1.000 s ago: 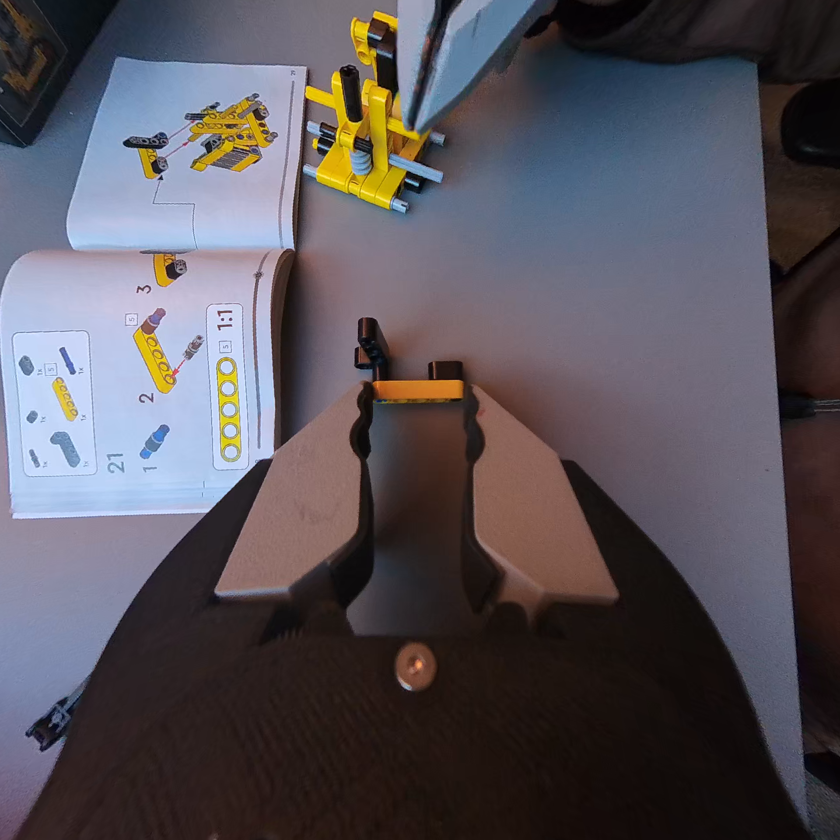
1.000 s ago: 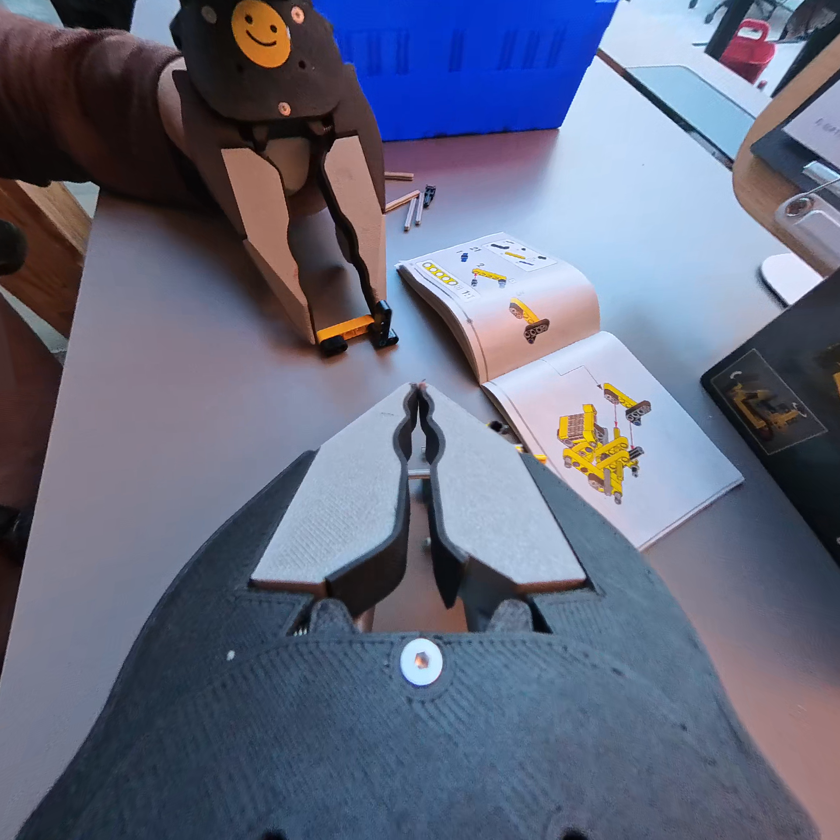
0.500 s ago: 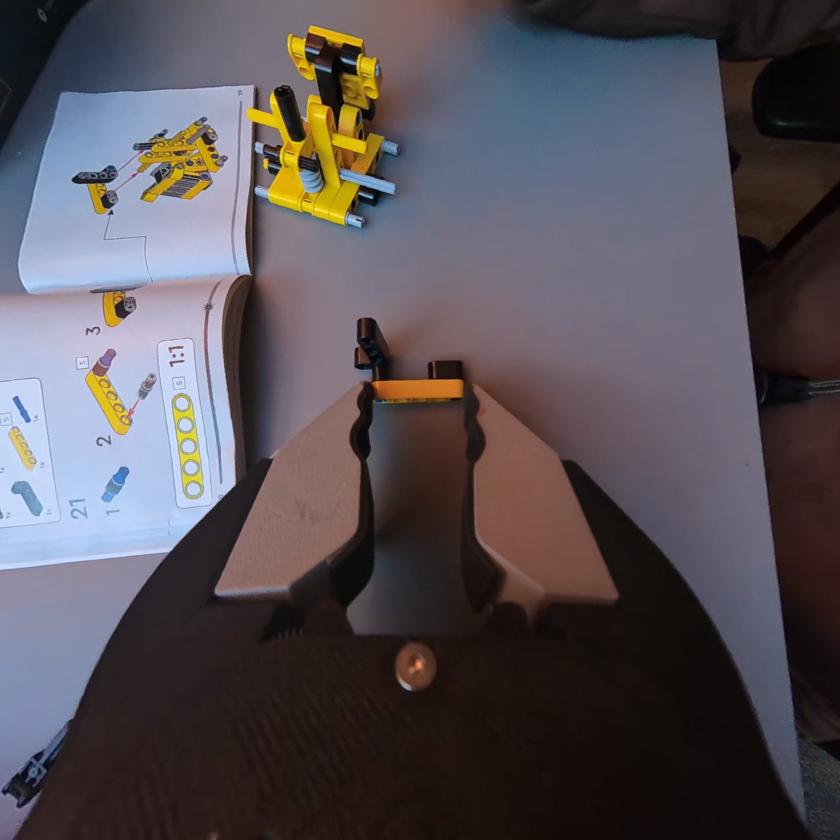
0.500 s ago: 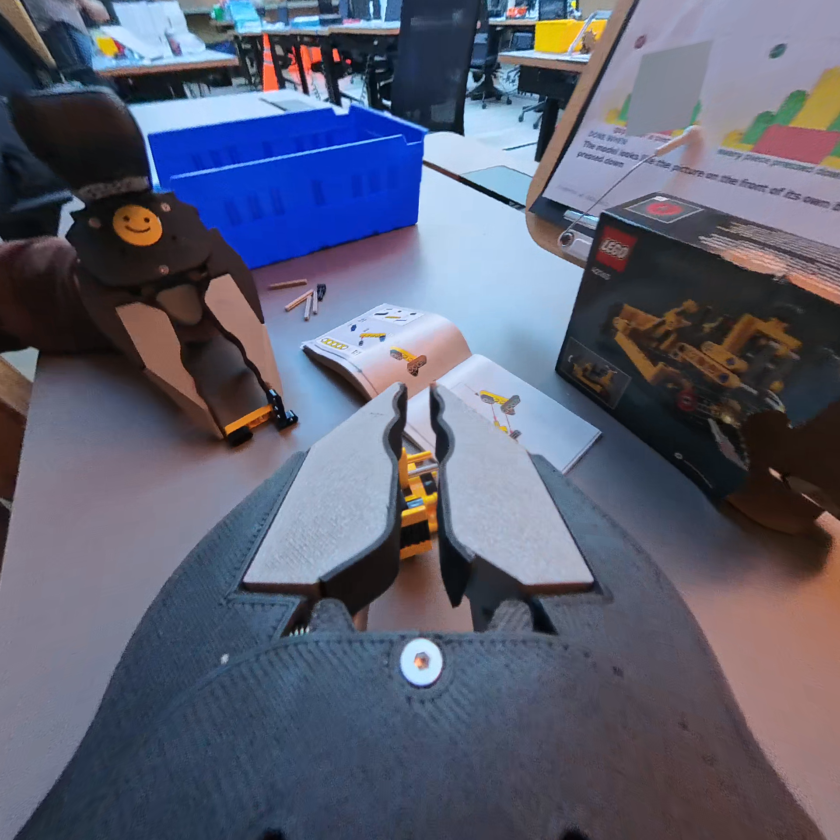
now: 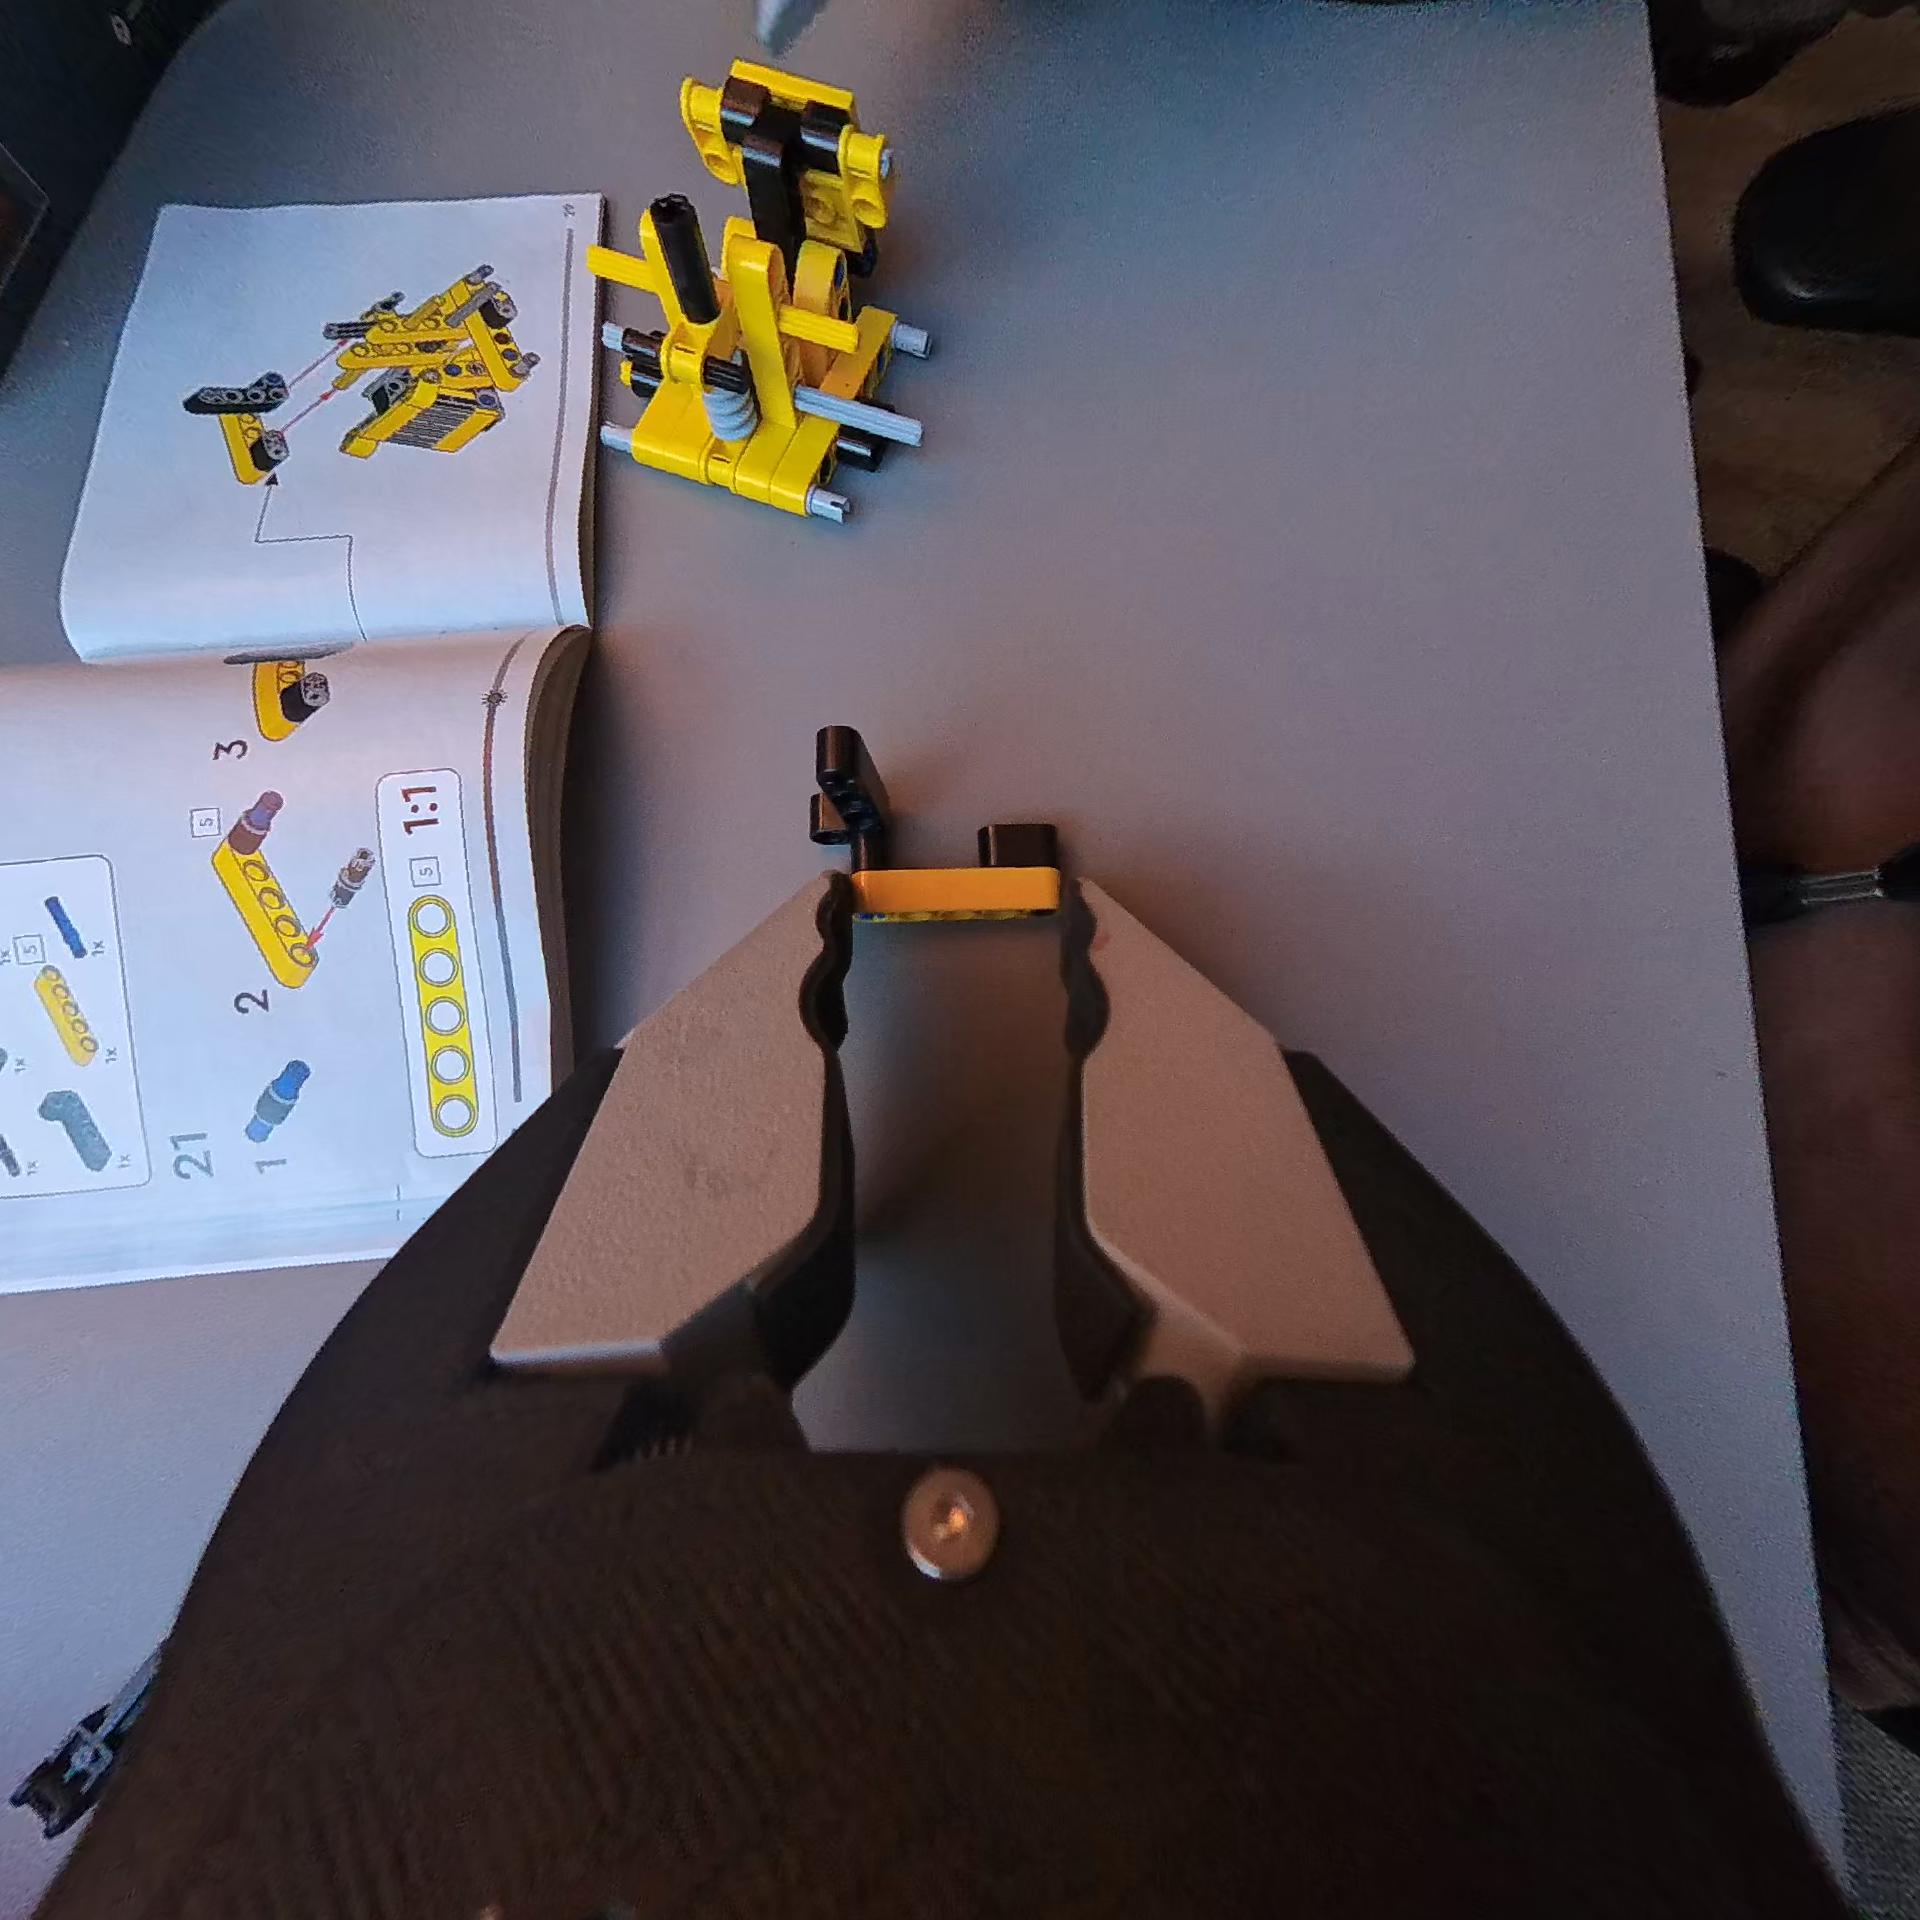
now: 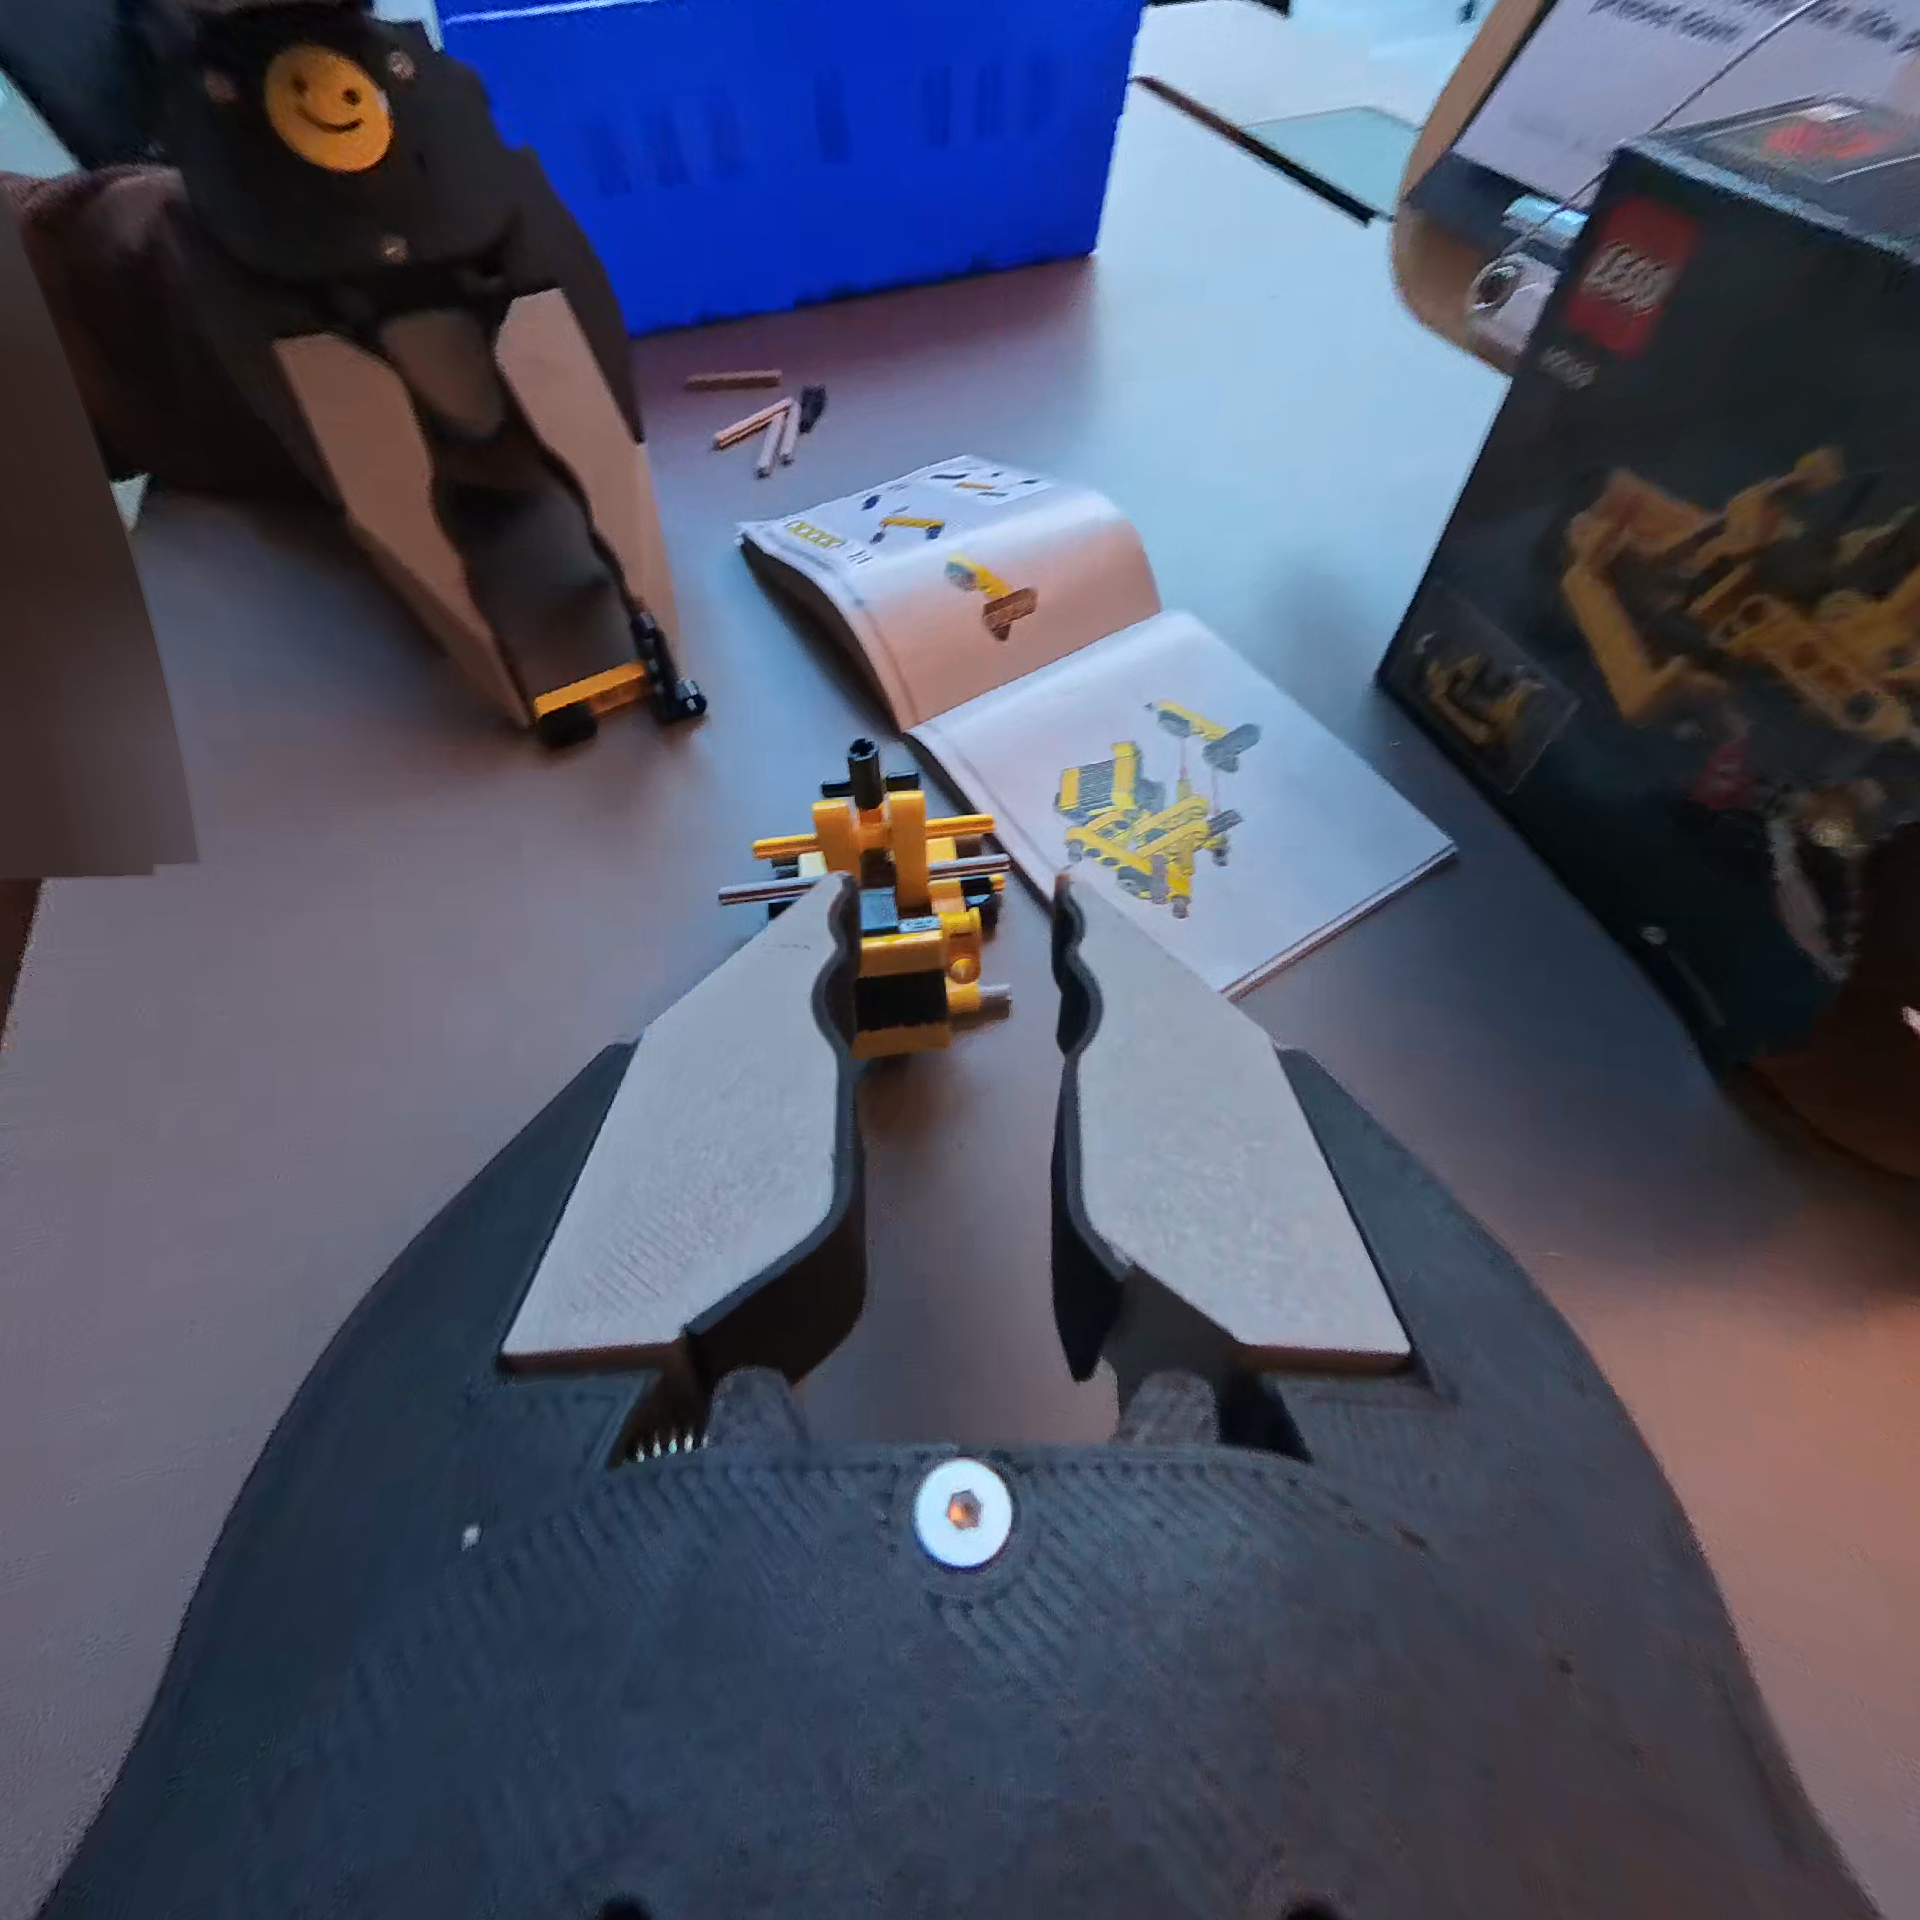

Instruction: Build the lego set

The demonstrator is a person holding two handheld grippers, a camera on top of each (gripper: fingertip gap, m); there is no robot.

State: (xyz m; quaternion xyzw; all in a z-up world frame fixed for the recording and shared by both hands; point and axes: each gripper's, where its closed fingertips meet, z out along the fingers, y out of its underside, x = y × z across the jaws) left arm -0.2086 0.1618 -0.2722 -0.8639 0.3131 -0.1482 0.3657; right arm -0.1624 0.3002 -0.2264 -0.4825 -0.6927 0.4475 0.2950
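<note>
Holding a short yellow beam [image 5: 956, 891] crosswise between the fingertips of the left gripper [image 5: 956, 899], jaws part-way apart and closed on its two ends; black angled connector [image 5: 847, 795] pinned at one end, black stub [image 5: 1018, 842] at the other. Beam sits low over the middle of the tabletop [image 5: 1299, 623], contact with the surface not clear.

Right gripper [image 6: 951, 914] open wide, empty, jaws either side of the yellow model [image 6: 894, 894], left finger looks to touch it, right finger apart. Model stands toward the far edge of the tabletop, just beside the open manual [image 5: 312, 436].

Handling, judged: hard plastic, light, stiff, smooth enough to slip. Pins and grey axles push-fit, likely to pop or shift under a skewed squeeze. Best hold on the model probably the solid yellow base block, not the black upright axle [image 5: 681, 260] or protruding axle ends.

Count: one model, one beam sub-piece, one manual, one dark box [image 6: 1704, 623], one blue bin [image 6: 790, 156], about four loose rods [image 6: 764, 416] near the bin.
</note>
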